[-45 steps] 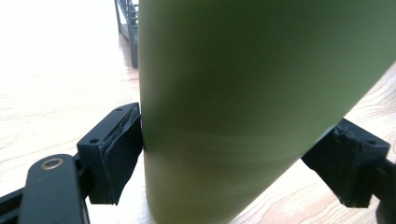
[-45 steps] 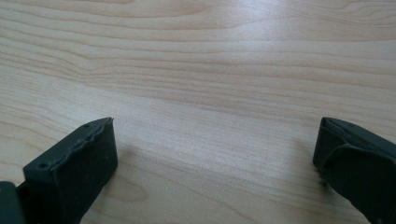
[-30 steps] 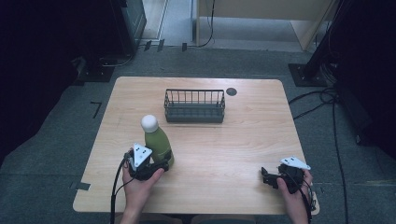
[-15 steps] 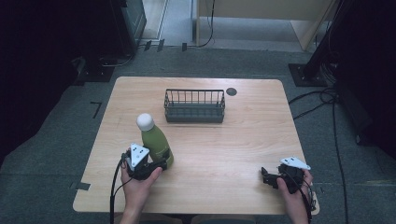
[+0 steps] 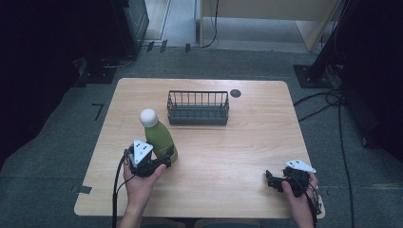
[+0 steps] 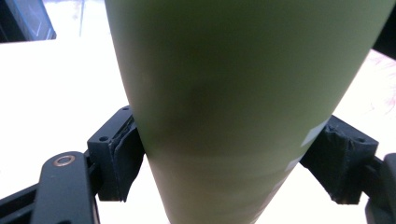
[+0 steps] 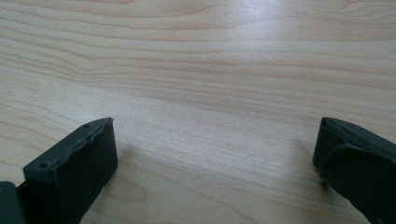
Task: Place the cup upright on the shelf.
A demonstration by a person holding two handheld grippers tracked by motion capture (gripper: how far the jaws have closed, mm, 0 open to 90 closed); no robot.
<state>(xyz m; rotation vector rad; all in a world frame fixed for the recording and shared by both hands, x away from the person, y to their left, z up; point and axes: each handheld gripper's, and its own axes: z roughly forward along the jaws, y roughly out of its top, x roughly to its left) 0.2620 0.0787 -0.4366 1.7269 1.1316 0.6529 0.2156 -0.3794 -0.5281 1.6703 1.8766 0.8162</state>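
A pale wooden tabletop (image 5: 247, 142) with rounded corners stands on grey carpeted floor (image 5: 66, 137) in a dim room, with dark equipment at the left and right edges and black cables (image 5: 332, 102) trailing across the floor on the right. Near the tabletop's far edge sits a small dark wire basket (image 5: 198, 108), and just beyond its right end a small dark round disc (image 5: 235, 93) is set into the wood. A person's forearms come in from the bottom of the high view. The left tool (image 5: 159, 159), held in the left hand (image 5: 140, 178), sits toward the near left part of the tabletop and pinches a green bottle (image 5: 160, 140) low on its body. The bottle is smooth and matte olive green with a rounded white cap (image 5: 148, 117), and it leans slightly toward the far left; whether its base touches the wood cannot be told. In the left gripper view the bottle's broad green side (image 6: 233, 102) rises between the two black jaws, whose padded faces press against it on either side. The right tool (image 5: 274, 181), held in the right hand (image 5: 299, 194), rests near the tabletop's near right corner, well apart from the bottle. In the right gripper view its jaws stand spread wide with bare wood grain (image 7: 210, 93) between them.
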